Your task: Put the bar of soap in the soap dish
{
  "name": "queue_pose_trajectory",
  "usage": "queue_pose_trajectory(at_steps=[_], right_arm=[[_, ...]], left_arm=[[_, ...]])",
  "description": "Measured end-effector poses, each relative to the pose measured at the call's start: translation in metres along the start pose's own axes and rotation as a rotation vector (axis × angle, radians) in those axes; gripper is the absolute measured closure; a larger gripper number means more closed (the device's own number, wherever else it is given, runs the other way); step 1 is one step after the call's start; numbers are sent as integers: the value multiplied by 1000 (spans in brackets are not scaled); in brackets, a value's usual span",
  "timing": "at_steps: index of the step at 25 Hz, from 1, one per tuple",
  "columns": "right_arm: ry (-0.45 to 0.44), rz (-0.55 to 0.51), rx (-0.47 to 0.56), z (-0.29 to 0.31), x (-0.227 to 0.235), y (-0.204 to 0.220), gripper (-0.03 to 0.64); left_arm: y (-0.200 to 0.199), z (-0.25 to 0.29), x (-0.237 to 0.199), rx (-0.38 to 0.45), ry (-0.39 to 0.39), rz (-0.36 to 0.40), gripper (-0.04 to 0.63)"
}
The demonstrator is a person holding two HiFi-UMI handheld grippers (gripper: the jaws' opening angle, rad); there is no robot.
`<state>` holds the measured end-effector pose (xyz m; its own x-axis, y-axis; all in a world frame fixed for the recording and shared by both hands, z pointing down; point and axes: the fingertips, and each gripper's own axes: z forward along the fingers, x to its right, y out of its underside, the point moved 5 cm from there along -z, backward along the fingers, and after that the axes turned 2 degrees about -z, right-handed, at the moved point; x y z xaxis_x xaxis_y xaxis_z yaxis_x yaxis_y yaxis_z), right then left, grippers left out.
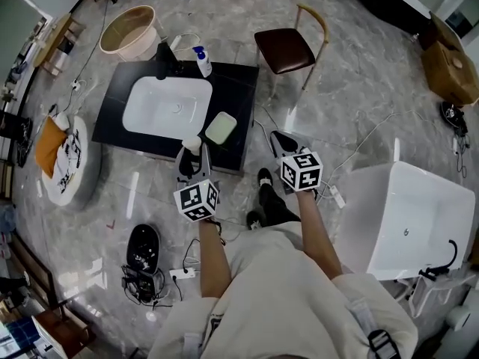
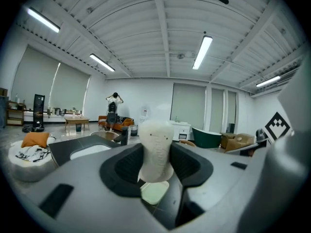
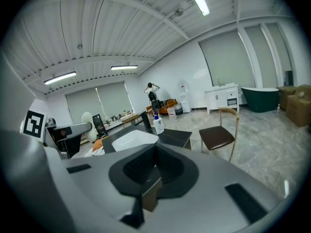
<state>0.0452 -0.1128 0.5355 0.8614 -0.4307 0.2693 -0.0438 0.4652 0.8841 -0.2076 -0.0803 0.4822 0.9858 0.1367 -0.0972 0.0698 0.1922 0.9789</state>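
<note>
A white bar of soap (image 1: 192, 143) (image 2: 155, 149) stands upright between the jaws of my left gripper (image 1: 194, 152) (image 2: 155, 155), which is shut on it. It hangs over the front edge of the black counter (image 1: 239, 81), just left of the pale green soap dish (image 1: 221, 128). In the left gripper view the soap dish (image 2: 154, 193) shows below the soap. My right gripper (image 1: 283, 143) (image 3: 150, 181) hangs off the counter's right front corner, over the floor, shut with nothing in it.
A white sink (image 1: 166, 105) is set in the counter, with a black faucet (image 1: 162, 60) and a pump bottle (image 1: 202, 61) behind it. A chair (image 1: 288, 47), a beige tub (image 1: 133, 32), a white bathtub (image 1: 404, 215) and floor cables (image 1: 179, 274) surround it.
</note>
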Motion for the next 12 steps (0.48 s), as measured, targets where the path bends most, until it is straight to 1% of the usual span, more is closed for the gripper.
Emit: queue_pose_trajectory(at_steps=[6, 12], right_arm=[[-61, -18, -17, 50, 4, -25, 612], [-128, -40, -64, 94, 5, -34, 612]], left_arm=[[-6, 39, -7, -22, -24, 8, 416], [2, 69, -11, -70, -47, 16, 416]])
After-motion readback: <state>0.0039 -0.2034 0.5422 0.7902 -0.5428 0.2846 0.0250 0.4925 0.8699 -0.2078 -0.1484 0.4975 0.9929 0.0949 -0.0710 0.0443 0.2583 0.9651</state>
